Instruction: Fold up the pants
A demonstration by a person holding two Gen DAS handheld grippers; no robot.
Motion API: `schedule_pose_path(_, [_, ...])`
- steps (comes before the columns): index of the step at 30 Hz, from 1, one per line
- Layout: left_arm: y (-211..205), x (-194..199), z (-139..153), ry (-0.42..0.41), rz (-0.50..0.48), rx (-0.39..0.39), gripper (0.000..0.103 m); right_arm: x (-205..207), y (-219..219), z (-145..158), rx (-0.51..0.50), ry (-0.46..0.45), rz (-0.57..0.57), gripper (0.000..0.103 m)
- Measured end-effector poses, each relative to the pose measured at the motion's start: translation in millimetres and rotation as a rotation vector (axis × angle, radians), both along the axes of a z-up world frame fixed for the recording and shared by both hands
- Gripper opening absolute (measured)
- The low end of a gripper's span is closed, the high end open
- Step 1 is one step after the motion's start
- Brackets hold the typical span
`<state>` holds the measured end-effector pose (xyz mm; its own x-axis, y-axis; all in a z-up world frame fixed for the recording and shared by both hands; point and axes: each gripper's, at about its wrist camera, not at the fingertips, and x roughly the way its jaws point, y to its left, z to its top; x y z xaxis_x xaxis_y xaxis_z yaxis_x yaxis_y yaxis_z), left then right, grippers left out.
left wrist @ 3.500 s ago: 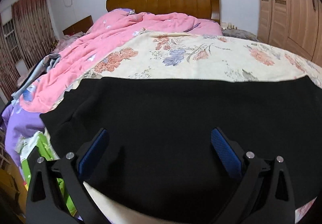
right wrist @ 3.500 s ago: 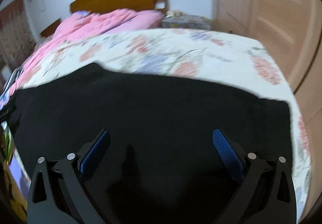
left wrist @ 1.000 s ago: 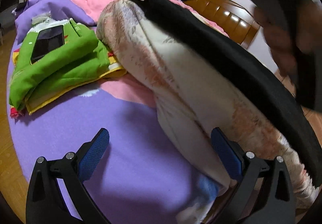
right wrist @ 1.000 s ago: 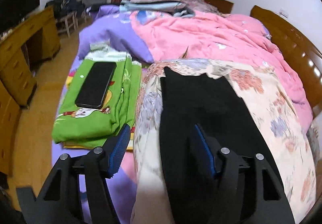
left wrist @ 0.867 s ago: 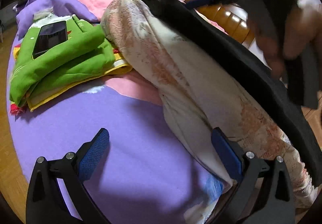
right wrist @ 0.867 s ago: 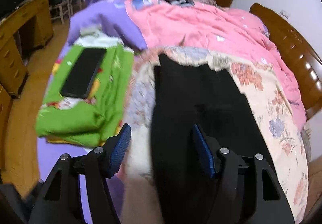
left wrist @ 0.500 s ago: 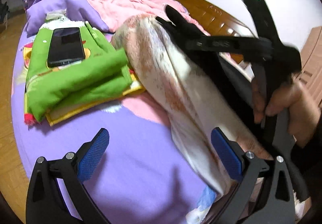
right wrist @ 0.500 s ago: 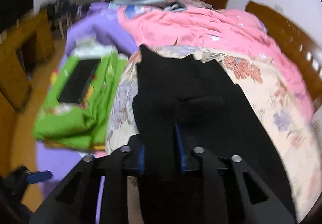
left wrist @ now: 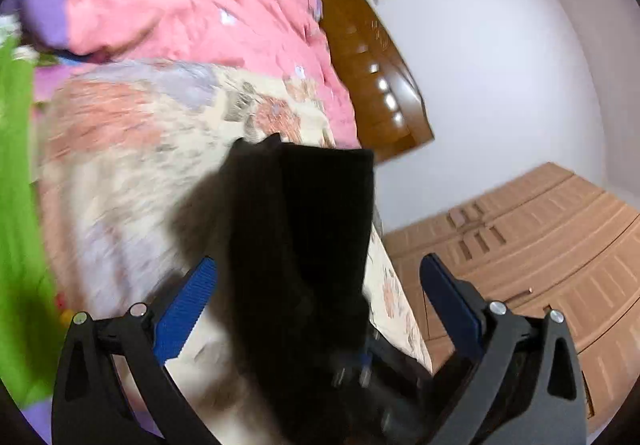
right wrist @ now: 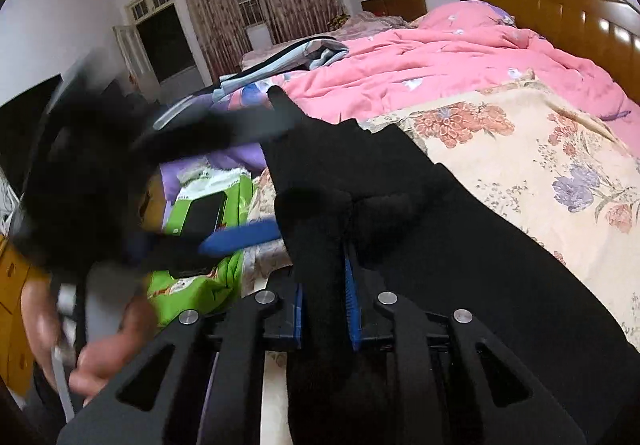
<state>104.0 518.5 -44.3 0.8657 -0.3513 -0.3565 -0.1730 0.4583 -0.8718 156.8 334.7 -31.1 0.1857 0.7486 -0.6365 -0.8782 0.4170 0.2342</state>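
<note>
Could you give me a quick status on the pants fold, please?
Right gripper just closed, clamping the black pants. Left gripper open, pants edge between its jaws, ungripped. Nothing blocking.

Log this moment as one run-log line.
right gripper: shut on black pants, jaws just closing | left gripper: open | bed

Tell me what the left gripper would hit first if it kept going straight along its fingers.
Probably the black pants: the raised fold hangs between the open left gripper fingers, slightly left of centre. Blur leaves depth unclear; the floral quilt lies behind.
</note>
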Motion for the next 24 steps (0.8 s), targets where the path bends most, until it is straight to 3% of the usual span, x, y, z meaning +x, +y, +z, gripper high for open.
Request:
schedule_pose_path(2, [5.2,17.0,-8.3,0.052,-0.028,-0.047,0.101,-3.7,1.6,-0.5,-0.007,-0.007,0.0,0.03])
schedule_pose_path(3, [6.9,23.6,-12.7,0.084,-0.027,-0.047,0.1,-6.1,1.6,0.0,-0.006,0.0,0.014,0.03])
schedule_pose_path(4, [9.8,28.6,-18.1,0.117,-0.017,-0.041,0.098,-7.4,-0.8,1.5,-0.007,0.022,0.027,0.037])
schedule_pose_path(5, [12.5,30.1,-22.1,0.137,-0.009,-0.041,0.094,-7.3,-4.9,2.8,-0.006,0.044,0.032,0.064])
schedule_pose_path(7, [20.5,29.4,-31.8,0.151,0.002,-0.053,0.084,-7.4,-28.1,13.0,0.027,0.056,-0.008,0.088])
schedule_pose_path(10, [24.3,24.5,-38.1,0.145,-0.006,-0.022,0.064,1.8,-73.7,23.4,0.084,0.05,-0.085,0.085])
schedule_pose_path(11, [27.2,23.7,-40.8,0.147,-0.003,-0.021,0.057,6.9,-84.1,21.4,0.051,0.066,-0.112,0.074])
schedule_pose_path(12, [29.6,25.0,-42.4,0.149,0.001,-0.019,0.052,9.3,-89.7,18.9,0.014,0.071,-0.122,0.07])
schedule_pose_path(15, [33.0,26.0,-42.7,0.154,0.006,0.013,0.04,7.2,-104.2,-1.4,-0.241,0.04,-0.146,0.069])
schedule_pose_path(17, [29.3,23.9,-33.8,0.14,0.025,0.054,0.033,5.4,-101.8,-21.9,-0.37,0.041,-0.135,0.074])
schedule_pose_path(18, [22.8,23.7,-26.1,0.125,0.039,0.076,0.032,2.2,-100.1,-31.7,-0.383,0.009,-0.124,0.076])
schedule_pose_path(20, [-0.7,17.0,6.3,0.062,0.065,0.17,0.031,-0.7,-99.0,-34.1,-0.356,-0.022,-0.122,0.08])
schedule_pose_path(24, [-87.3,6.7,82.1,-0.044,0.012,0.449,0.03,9.3,-145.7,-10.6,-0.177,0.118,-0.157,0.075])
